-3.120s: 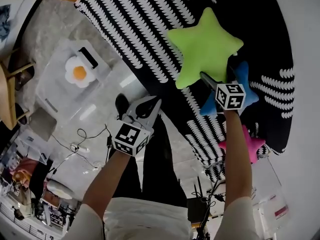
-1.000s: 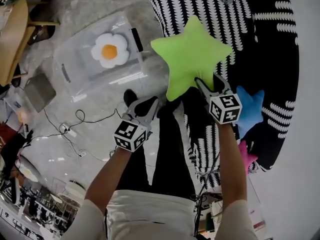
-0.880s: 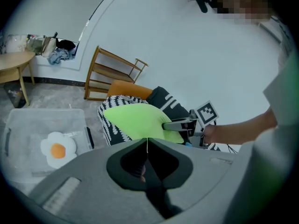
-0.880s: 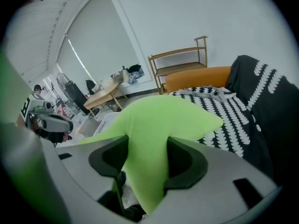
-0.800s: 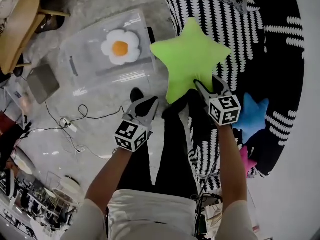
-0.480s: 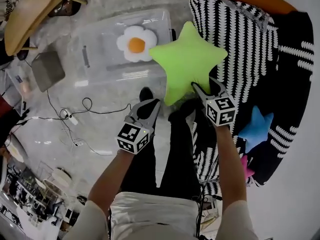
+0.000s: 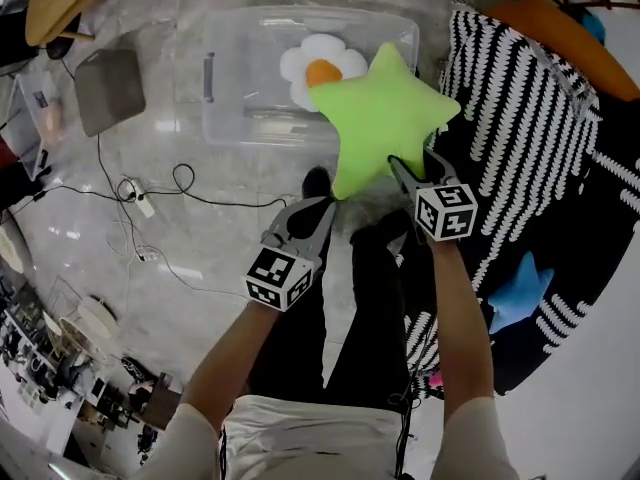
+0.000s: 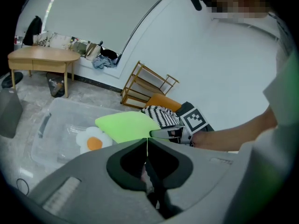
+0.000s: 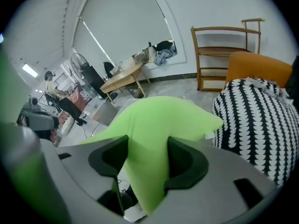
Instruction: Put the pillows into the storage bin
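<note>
My right gripper (image 7: 408,173) is shut on one point of a lime-green star pillow (image 7: 382,116), which hangs over the near right corner of a clear plastic storage bin (image 7: 240,78). In the right gripper view the green pillow (image 9: 159,129) fills the gap between the jaws. A white flower pillow with an orange centre (image 7: 318,64) lies inside the bin, partly hidden by the star. My left gripper (image 7: 318,213) is shut and holds nothing, low and left of the star; its own view shows the star (image 8: 127,126) and the flower pillow (image 8: 92,142). A blue star pillow (image 7: 520,293) lies on the patterned rug.
A black-and-white patterned rug (image 7: 545,138) covers the right side, with an orange cushion (image 7: 550,30) behind it. Cables and a power strip (image 7: 140,203) lie on the marble floor at left, near a grey laptop (image 7: 108,88). A wooden table (image 8: 44,55) and rack (image 8: 145,83) stand farther off.
Both grippers have swung left from the rug toward the bin. The green star now overlaps the bin's corner and the flower pillow. The left gripper stays shut and empty.
</note>
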The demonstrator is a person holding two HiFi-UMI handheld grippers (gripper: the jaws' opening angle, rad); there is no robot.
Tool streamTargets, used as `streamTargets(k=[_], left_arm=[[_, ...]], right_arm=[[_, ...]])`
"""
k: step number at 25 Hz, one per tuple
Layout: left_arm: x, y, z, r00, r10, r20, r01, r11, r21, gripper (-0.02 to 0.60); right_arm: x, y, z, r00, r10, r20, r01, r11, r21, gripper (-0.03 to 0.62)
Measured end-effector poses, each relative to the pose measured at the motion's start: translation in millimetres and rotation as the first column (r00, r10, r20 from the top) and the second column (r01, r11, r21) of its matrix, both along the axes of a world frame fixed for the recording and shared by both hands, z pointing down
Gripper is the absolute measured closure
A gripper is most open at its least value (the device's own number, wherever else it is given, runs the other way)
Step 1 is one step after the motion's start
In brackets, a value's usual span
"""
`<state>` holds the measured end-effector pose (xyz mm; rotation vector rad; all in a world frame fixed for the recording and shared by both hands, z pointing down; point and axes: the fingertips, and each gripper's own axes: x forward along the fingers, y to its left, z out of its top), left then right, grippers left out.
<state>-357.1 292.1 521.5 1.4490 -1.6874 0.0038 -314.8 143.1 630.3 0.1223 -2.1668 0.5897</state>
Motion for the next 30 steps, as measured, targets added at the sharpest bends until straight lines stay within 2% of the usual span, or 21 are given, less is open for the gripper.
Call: streamTargets(k=[12, 18, 20, 22, 27, 30], left_arm=[[-70.3, 52.7, 53.7, 0.987, -0.155, -0.034, 0.154, 0.987, -0.036, 0.563], [-91.2, 63.7, 77.4, 0.980, -0.197, -0.040, 0.195, 0.980, -0.047, 0.563], [-94.4, 68.2, 81.3, 0.978, -0.205, -0.044, 0.203, 0.978, -0.051, 0.563], [-96.7, 72.7, 83.7, 0.977, -0.210, -0.048, 0.207, 0.977, -0.055, 0.563], [-103.9, 83.7, 83.3, 0.975, -0.214, -0.053, 0.211, 0.976, -0.058, 0.563], [-109.6, 85.0, 79.1, 0.974, -0.222, -0.051, 0.219, 0.974, -0.051, 0.563]], right_arm=[[-90.0, 38.8, 98.2, 0.992, -0.073, -0.107, 0.073, 0.997, -0.007, 0.335], [-127.9, 49.2, 133.9, 0.993, -0.081, -0.087, 0.082, 0.997, -0.001, 0.320], [-140.6, 50.6, 136.1, 0.996, -0.071, -0.061, 0.073, 0.997, 0.026, 0.247], [-149.6, 52.2, 133.8, 0.997, -0.059, -0.041, 0.061, 0.997, 0.041, 0.213], [-151.3, 70.7, 129.9, 0.991, -0.118, -0.064, 0.121, 0.991, 0.051, 0.091], [-146.6, 70.7, 122.2, 0.990, -0.121, -0.070, 0.125, 0.990, 0.062, 0.077]])
